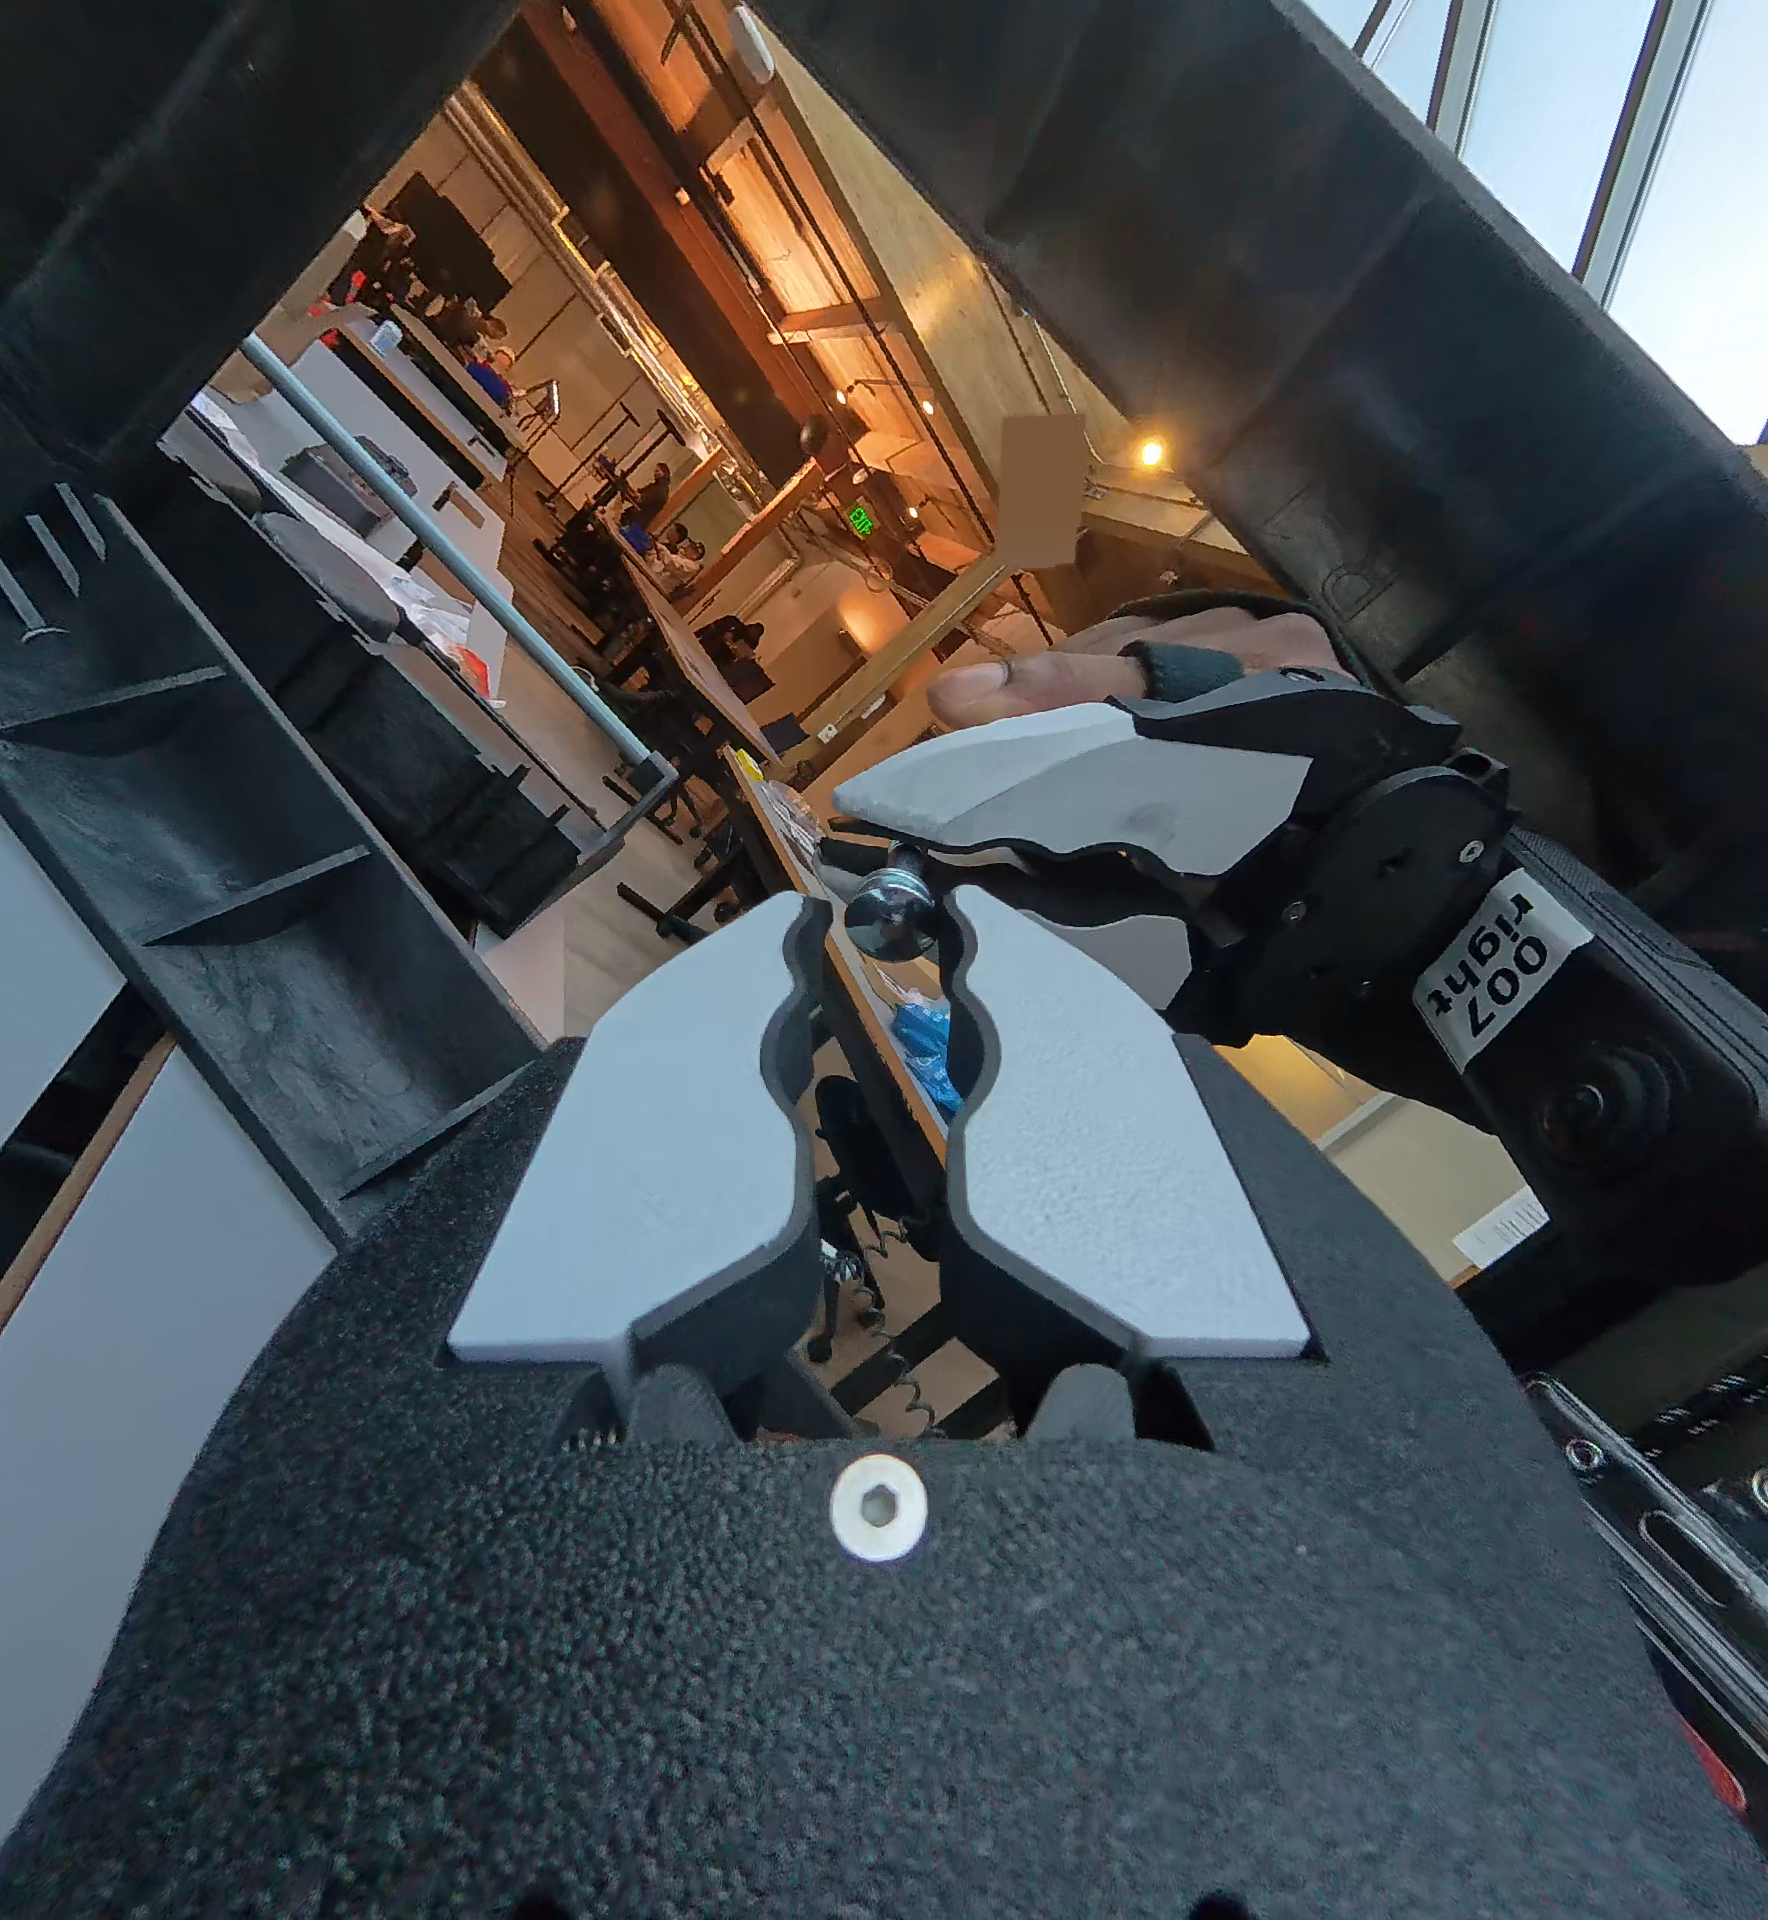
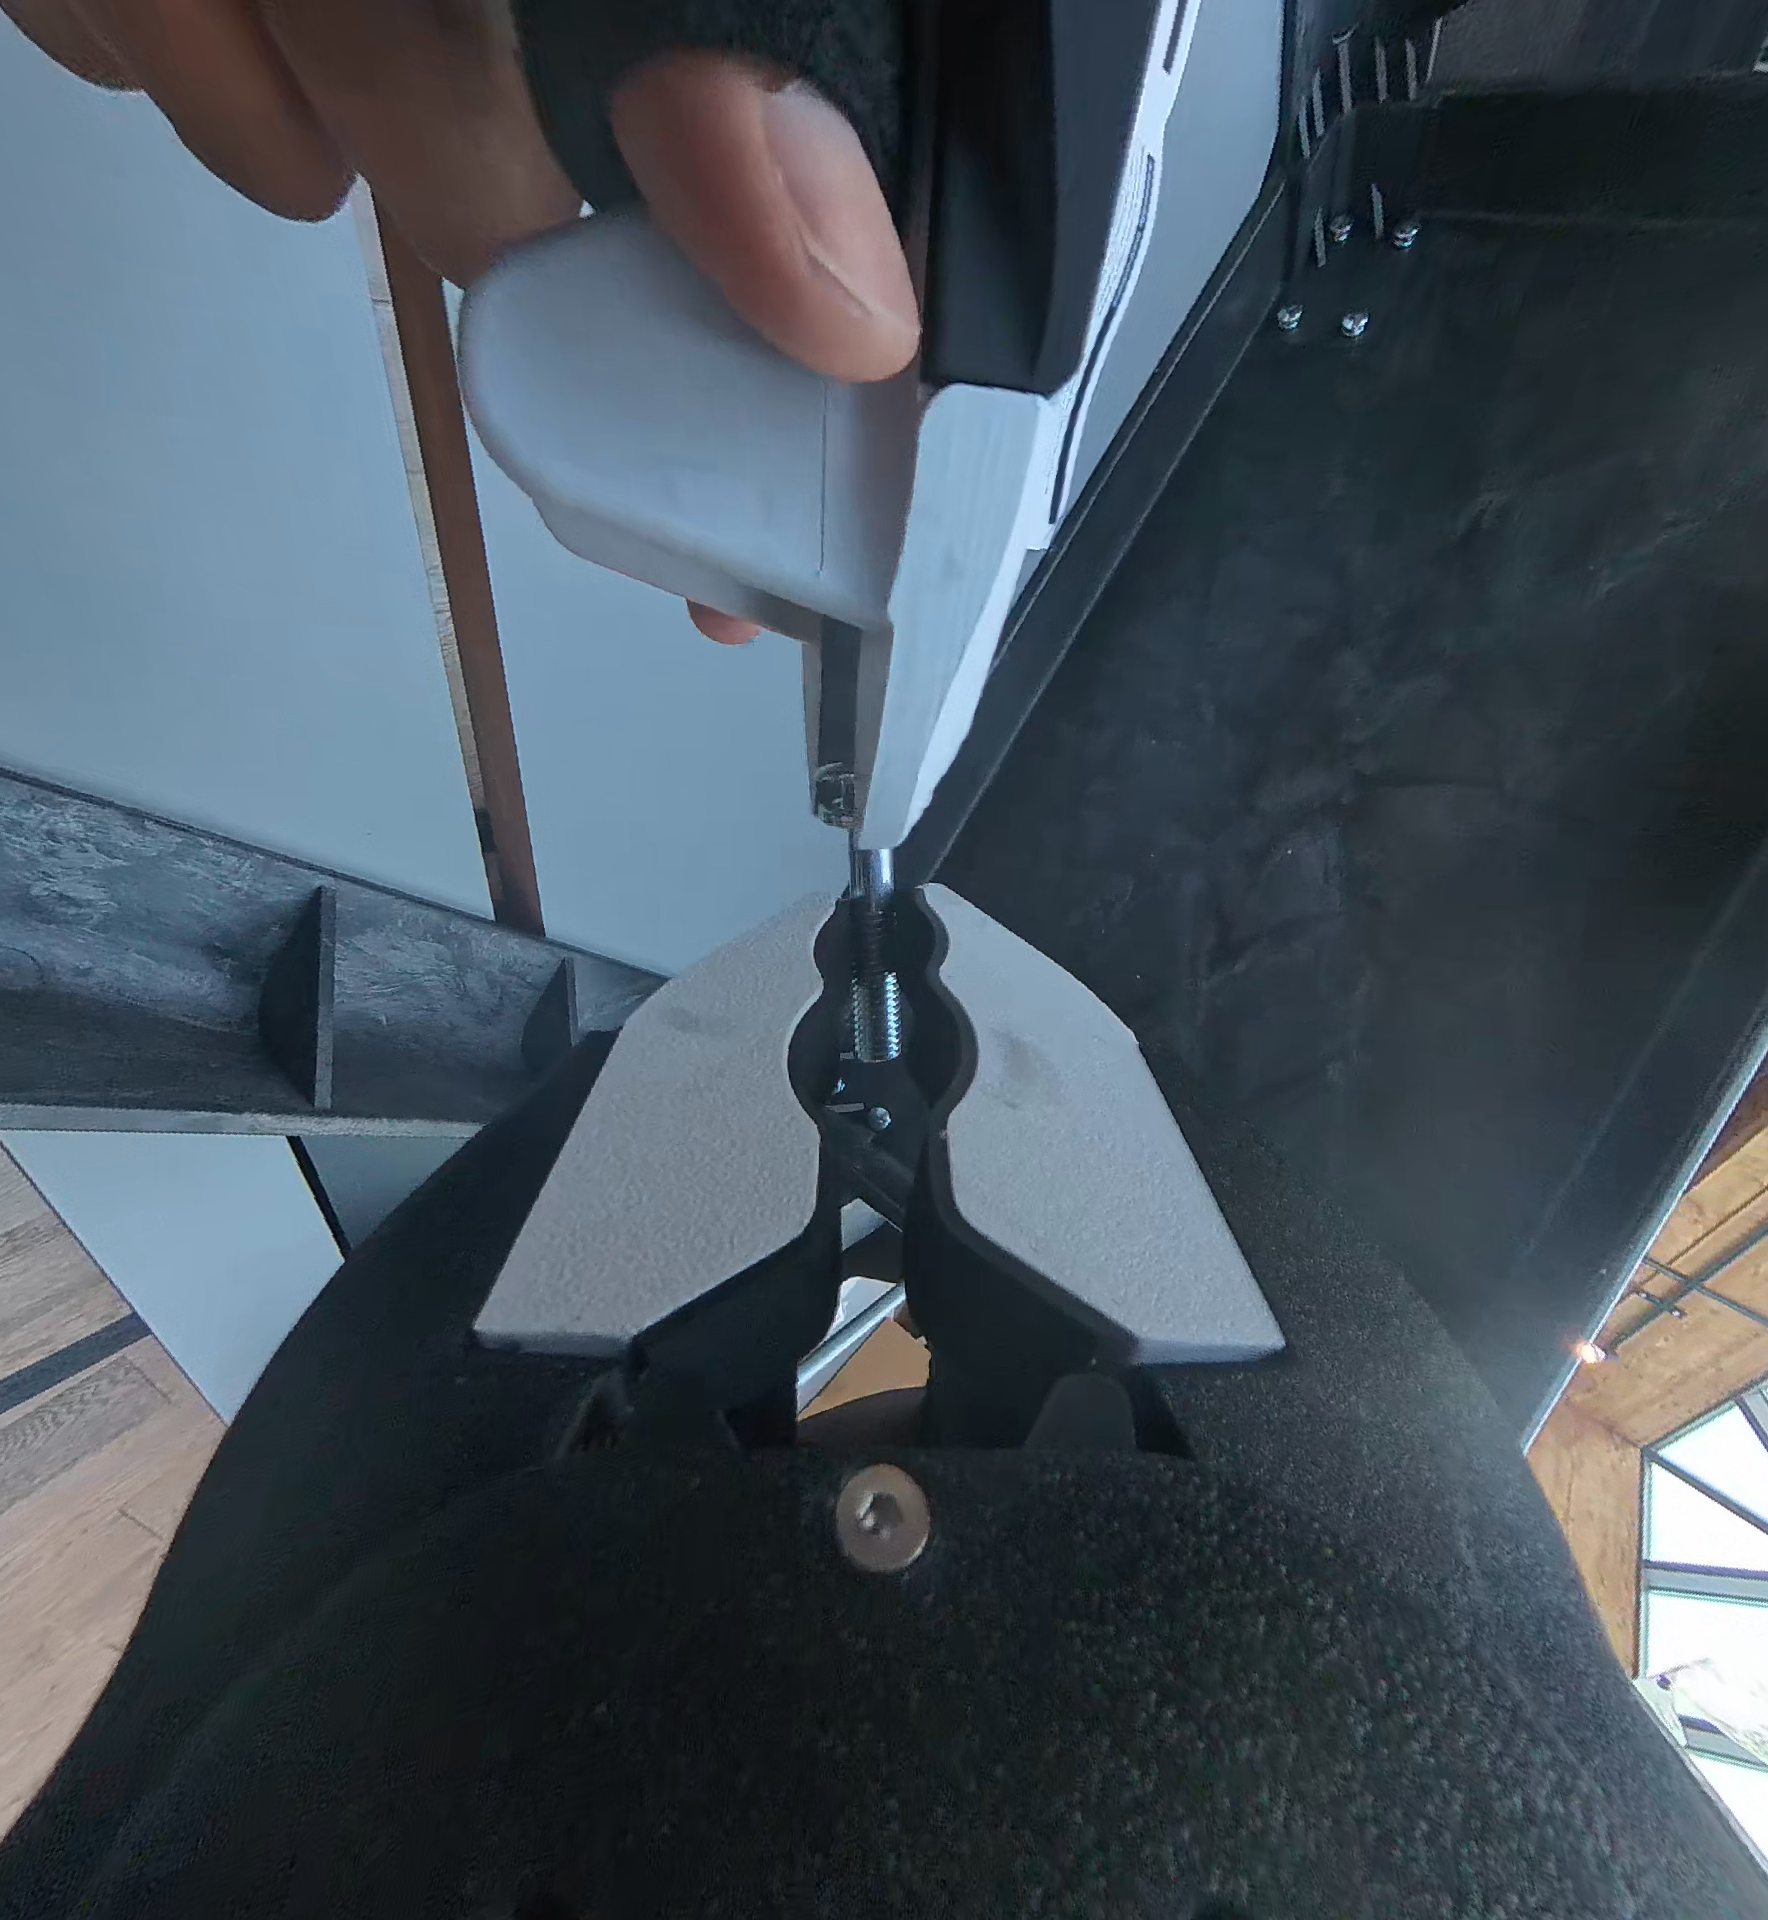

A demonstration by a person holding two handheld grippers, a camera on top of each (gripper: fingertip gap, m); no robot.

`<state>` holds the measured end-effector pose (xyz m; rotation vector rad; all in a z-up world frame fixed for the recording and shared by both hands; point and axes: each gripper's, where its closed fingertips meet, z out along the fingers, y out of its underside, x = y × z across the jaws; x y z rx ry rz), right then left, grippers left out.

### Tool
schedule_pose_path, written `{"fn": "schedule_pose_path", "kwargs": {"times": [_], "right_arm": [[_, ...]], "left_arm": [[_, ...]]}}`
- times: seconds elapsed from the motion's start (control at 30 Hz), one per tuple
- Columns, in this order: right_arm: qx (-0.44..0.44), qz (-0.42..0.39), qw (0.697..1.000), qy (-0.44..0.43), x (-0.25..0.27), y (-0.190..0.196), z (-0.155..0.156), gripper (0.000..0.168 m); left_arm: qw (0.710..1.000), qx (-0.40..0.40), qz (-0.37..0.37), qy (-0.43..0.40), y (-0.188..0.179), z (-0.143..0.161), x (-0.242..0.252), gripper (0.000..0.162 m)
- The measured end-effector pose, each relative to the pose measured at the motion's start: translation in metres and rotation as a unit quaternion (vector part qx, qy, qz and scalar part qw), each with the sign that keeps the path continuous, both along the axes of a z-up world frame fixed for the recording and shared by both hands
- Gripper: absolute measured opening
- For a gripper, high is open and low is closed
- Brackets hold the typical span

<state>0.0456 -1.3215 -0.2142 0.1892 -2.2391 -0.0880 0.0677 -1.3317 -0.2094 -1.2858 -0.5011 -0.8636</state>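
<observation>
A shiny metal bolt (image 1: 890, 920) is held in mid-air. My right gripper (image 1: 838, 826) comes in from the right and is shut on its threaded shaft (image 2: 872, 1013); the round head sticks out past the tips of my right gripper (image 2: 875, 899). My left gripper (image 1: 882, 909) has its jaws parted, with the bolt head between its fingertips; I cannot tell whether they touch it. In the right wrist view a grey finger (image 2: 921, 623) of the left gripper meets the bolt head from above. A person's hand (image 1: 1046, 665) in a black fingerless glove lies beside the grippers, and it also shows in the right wrist view (image 2: 776, 208).
A black frame with ribs (image 1: 236, 831) surrounds both grippers, and its dark panel (image 2: 1379, 727) stands close on the right. Nails and screws (image 2: 1347, 239) stick out of it. White panels (image 2: 184, 468) and wooden floor (image 2: 28, 1299) lie to the left. A large room with tables (image 1: 547, 675) shows beyond. My two grippers' fingertips are within a few centimetres of each other.
</observation>
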Motion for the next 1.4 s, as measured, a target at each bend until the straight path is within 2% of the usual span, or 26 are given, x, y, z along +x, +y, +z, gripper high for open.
{"fn": "schedule_pose_path", "kwargs": {"times": [0.4,0.53,0.63,0.7,0.8,0.97,1.13,1.3,1.4], "right_arm": [[-0.006,0.003,1.000,-0.006,-0.003,0.000,0.003,0.011],[-0.014,-0.006,1.000,0.016,-0.010,0.002,0.009,0.013],[-0.021,-0.033,0.998,0.045,-0.020,0.009,0.017,0.016],[-0.020,-0.062,0.996,0.066,-0.028,0.021,0.023,0.025],[-0.037,-0.105,0.990,0.091,-0.034,0.039,0.033,0.030],[-0.077,-0.183,0.976,0.084,-0.015,0.068,0.025,0.031],[-0.094,-0.241,0.965,0.040,0.033,0.080,-0.008,0.030],[-0.101,-0.303,0.947,-0.018,0.091,0.085,-0.041,0.028],[-0.099,-0.338,0.934,-0.049,0.123,0.086,-0.057,0.028]], "left_arm": [[1.000,-0.002,0.005,0.019,0.001,0.002,-0.001,0.016],[0.999,0.008,0.021,0.029,0.003,0.007,-0.006,0.016],[0.999,0.031,0.038,0.014,0.006,0.015,-0.015,0.016],[0.998,0.042,0.048,-0.001,0.010,0.018,-0.023,0.016],[0.997,0.047,0.069,-0.003,0.017,0.023,-0.035,0.016],[0.987,0.047,0.137,0.065,0.046,0.042,-0.074,0.015],[0.951,0.055,0.239,0.187,0.098,0.080,-0.129,0.016],[0.865,0.035,0.346,0.362,0.173,0.107,-0.178,0.016],[0.824,0.026,0.384,0.415,0.214,0.118,-0.203,0.016]]}}
